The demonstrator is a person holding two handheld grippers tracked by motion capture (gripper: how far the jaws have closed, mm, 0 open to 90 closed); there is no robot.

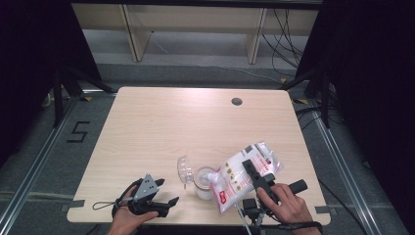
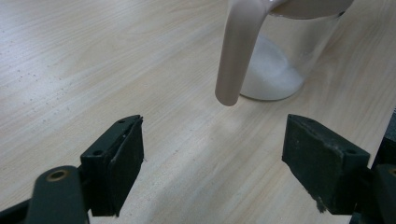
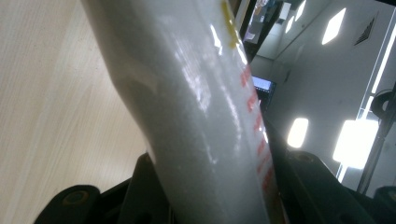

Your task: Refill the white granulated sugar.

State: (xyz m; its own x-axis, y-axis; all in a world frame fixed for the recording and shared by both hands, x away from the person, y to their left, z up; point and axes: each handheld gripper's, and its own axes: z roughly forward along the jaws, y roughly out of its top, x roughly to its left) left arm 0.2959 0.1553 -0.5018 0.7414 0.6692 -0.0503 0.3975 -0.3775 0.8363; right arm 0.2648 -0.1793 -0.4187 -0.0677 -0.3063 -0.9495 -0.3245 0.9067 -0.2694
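A clear plastic bag (image 1: 230, 182) of white grains with red print hangs tilted over the table's front right. My right gripper (image 1: 249, 166) is shut on the bag; in the right gripper view the bag (image 3: 196, 93) sits pinched between both jaws of the gripper (image 3: 219, 179). The bag's lower corner rests against the rim of a clear jar (image 1: 202, 183) holding some white powder. In the left gripper view the jar (image 2: 289, 60) stands ahead and to the right, a beige handle (image 2: 236, 56) curving down its side. My left gripper (image 1: 169, 201) (image 2: 212, 158) lies open near the front edge, left of the jar, holding nothing.
A clear domed lid (image 1: 185, 169) lies just left of the jar. The wooden table (image 1: 161, 127) has a round cable hole (image 1: 237, 101) at the back right. Metal rails and dark floor surround the table.
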